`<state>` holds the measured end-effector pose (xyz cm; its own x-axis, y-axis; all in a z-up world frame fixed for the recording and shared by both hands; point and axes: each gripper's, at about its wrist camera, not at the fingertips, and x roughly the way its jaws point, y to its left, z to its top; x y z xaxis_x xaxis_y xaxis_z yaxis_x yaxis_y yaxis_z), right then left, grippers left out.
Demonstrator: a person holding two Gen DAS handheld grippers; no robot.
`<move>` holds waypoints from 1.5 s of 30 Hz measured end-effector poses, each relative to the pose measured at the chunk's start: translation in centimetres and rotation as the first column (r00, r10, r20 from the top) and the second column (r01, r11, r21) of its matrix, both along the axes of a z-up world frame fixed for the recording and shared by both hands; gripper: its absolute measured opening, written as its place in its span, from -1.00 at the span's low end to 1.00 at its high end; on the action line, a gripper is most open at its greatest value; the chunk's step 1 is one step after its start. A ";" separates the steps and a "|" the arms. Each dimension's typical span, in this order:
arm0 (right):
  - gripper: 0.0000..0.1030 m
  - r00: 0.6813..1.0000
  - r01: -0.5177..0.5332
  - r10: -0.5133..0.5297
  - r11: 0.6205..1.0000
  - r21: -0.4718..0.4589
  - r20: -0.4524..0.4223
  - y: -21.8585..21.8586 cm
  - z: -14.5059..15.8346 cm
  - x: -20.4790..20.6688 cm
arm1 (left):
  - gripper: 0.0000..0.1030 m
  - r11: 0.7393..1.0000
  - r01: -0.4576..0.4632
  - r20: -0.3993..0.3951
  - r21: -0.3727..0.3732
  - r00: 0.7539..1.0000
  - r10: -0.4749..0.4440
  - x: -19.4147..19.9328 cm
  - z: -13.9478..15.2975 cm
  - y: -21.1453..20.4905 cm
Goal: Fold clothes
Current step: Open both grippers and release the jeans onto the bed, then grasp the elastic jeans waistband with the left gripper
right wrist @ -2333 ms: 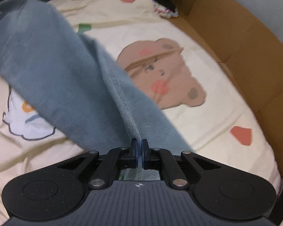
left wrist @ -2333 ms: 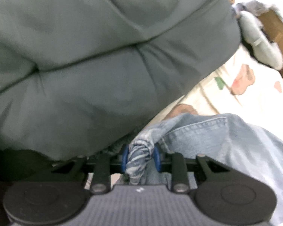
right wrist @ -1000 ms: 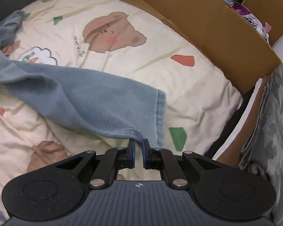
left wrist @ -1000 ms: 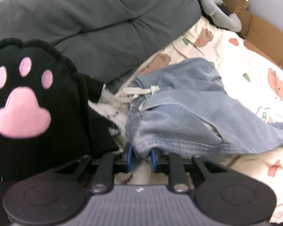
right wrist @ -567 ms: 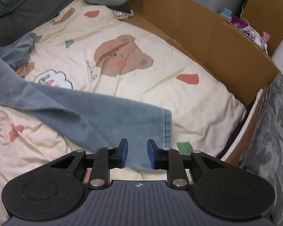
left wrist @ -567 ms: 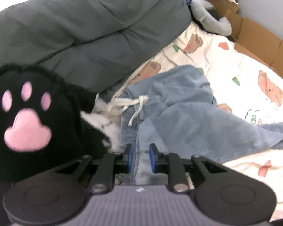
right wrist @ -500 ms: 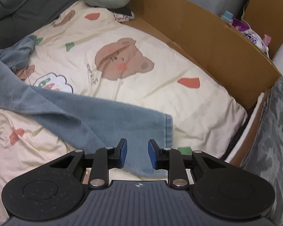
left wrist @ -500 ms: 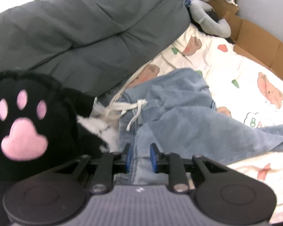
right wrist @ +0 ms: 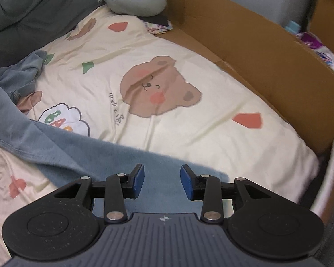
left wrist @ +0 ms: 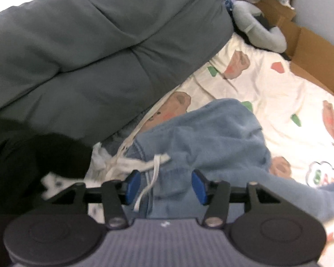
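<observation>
Light blue denim trousers [left wrist: 202, 138] lie on the cream bear-print bedsheet [left wrist: 278, 84], waistband and white drawstring [left wrist: 142, 166] toward me in the left wrist view. My left gripper [left wrist: 165, 187] is open just above the waistband and holds nothing. In the right wrist view a trouser leg [right wrist: 82, 151] stretches from the left across the bedsheet [right wrist: 189, 124] to its hem under my right gripper [right wrist: 162, 181], which is open and empty over the cloth.
A dark grey duvet [left wrist: 100, 44] fills the left. A black plush cushion [left wrist: 22, 162] lies at lower left. A grey neck pillow [right wrist: 133, 0] lies at the bed head. Brown cardboard walls [right wrist: 267, 51] line the right side.
Both grippers let go of the trousers and opened wide. The trousers now lie on the bed. Both grippers have backed off slightly.
</observation>
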<state>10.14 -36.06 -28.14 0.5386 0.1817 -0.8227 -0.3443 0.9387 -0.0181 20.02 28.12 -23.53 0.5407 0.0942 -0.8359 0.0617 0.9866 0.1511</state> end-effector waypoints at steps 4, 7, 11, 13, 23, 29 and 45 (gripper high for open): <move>-0.16 0.999 -0.038 0.038 0.999 0.029 -0.015 1.6 -2.2 2.7 | 0.06 0.999 -0.006 -0.028 0.032 1.000 0.007 3.8 -2.4 -0.2; -0.16 0.997 -0.060 0.062 0.998 0.033 -0.043 3.3 -3.3 4.6 | 0.13 0.999 -0.027 -0.033 0.024 0.999 0.028 5.7 -3.4 0.4; -0.16 0.994 -0.094 0.097 0.994 0.048 -0.051 5.8 -3.8 7.2 | 0.21 0.998 -0.065 -0.028 0.012 0.997 0.065 7.6 -4.5 1.8; -0.16 0.992 -0.112 0.115 0.992 0.057 -0.051 7.1 -3.9 8.5 | 0.21 0.996 -0.084 -0.037 0.003 0.996 0.084 8.4 -5.2 2.5; -0.16 0.967 -0.241 0.246 0.967 0.084 -0.064 15.7 -3.8 17.7 | 0.21 0.970 -0.218 -0.050 -0.106 0.976 0.214 12.8 -8.3 6.7; -0.16 0.921 -0.381 0.384 0.923 0.062 -0.060 22.0 -2.8 22.3 | 0.21 0.935 -0.317 -0.055 -0.162 0.949 0.312 13.6 -10.7 8.9; -0.16 0.840 -0.536 0.537 0.843 0.045 -0.078 36.8 -1.2 27.0 | 0.30 0.850 -0.427 -0.109 -0.308 0.903 0.415 12.8 -15.1 11.7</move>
